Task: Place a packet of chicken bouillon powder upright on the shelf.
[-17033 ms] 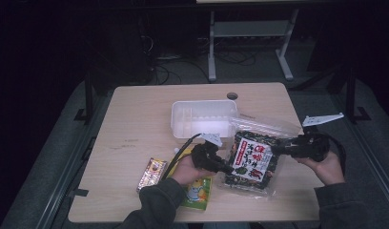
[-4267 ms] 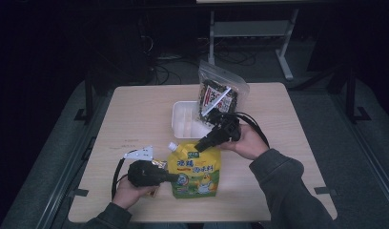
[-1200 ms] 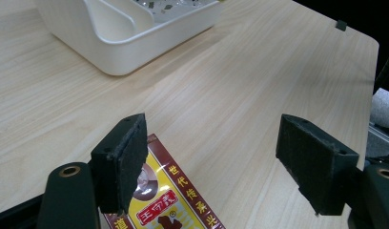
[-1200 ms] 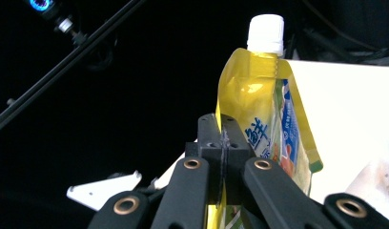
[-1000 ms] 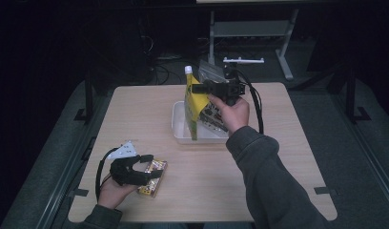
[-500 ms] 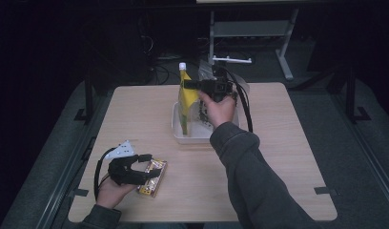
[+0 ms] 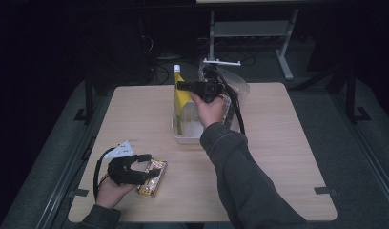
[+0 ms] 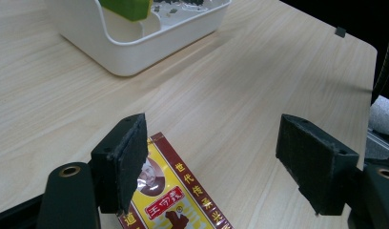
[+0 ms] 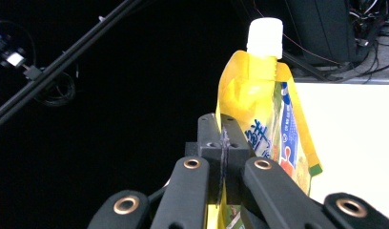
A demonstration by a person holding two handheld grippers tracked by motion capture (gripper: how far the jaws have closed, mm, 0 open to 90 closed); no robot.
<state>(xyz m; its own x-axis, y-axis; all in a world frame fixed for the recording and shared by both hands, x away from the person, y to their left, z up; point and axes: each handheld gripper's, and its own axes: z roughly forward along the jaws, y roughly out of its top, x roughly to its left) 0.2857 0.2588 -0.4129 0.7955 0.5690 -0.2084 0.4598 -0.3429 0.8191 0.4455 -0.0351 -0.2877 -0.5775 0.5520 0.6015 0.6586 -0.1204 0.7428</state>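
Note:
A yellow spouted pouch (image 7: 181, 95) with a white cap stands upright in the white tub (image 7: 188, 137) at the table's far middle. My right gripper (image 7: 183, 86) is shut on the pouch's upper edge; in the right gripper view the pouch (image 9: 264, 119) rises just beyond my pinched right gripper (image 9: 222, 143). A clear bag of dark snacks (image 7: 233, 88) sits behind the right hand, in the tub. At the near left my left gripper (image 7: 147, 164) stands open over a red-and-yellow flat packet (image 7: 154, 177). The packet (image 8: 176, 200) lies between the left gripper's (image 8: 214, 160) jaws, untouched.
The white tub (image 8: 130, 45) shows at the top of the left gripper view, a green-bottomed pouch in it. A cable loops from each gripper. The table edge runs near the left hand. Dark floor and a metal stand lie beyond the table.
The right hand has carried the yellow pouch leftward and down into the tub. The left gripper and the packet have stayed put.

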